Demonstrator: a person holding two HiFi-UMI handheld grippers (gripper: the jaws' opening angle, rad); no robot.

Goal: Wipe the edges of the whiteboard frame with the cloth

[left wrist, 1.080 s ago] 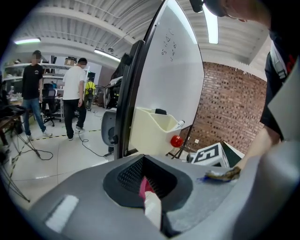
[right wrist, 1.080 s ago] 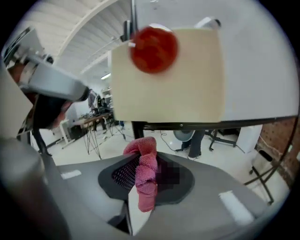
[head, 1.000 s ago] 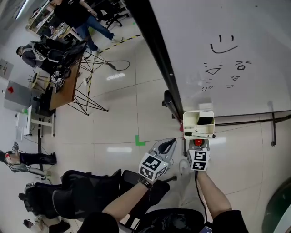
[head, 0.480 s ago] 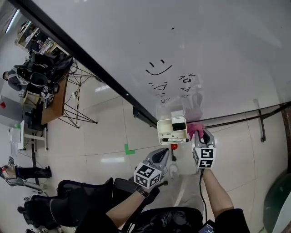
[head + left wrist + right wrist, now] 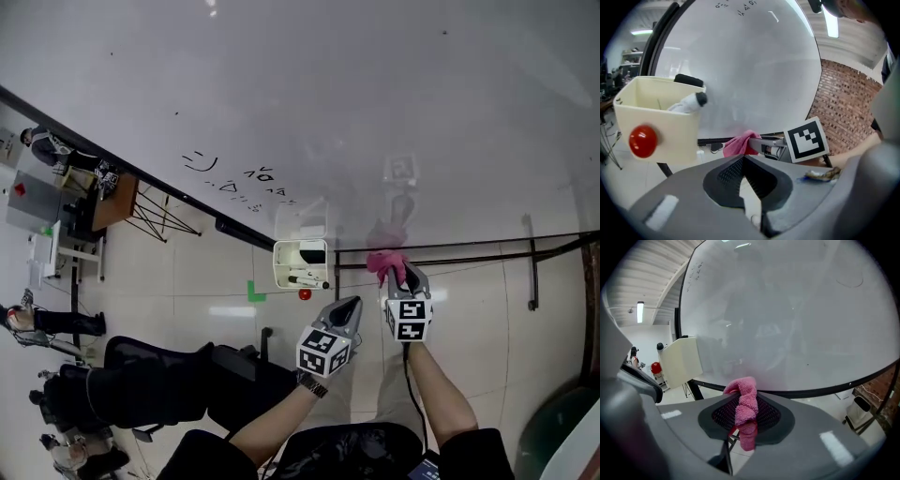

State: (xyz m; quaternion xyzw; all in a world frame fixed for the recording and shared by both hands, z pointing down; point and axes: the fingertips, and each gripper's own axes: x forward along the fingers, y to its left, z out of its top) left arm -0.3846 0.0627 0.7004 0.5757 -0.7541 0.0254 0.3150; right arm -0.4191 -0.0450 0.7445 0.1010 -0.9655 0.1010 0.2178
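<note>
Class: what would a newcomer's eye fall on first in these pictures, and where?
The pink cloth, pinched in the right hand-held gripper at the black lower frame of the whiteboard. Left of it, a cream tray with a red knob sits at the board's edge.

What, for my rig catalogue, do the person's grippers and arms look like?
Left gripper and right gripper: grey tapered shells, each with a black-and-white marker cube. A black cable follows the right forearm; a dark wristband circles the left wrist.

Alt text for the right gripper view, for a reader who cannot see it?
Right gripper shut on a pink cloth, held by the black frame under the whiteboard. A cream box sits at left.
</note>
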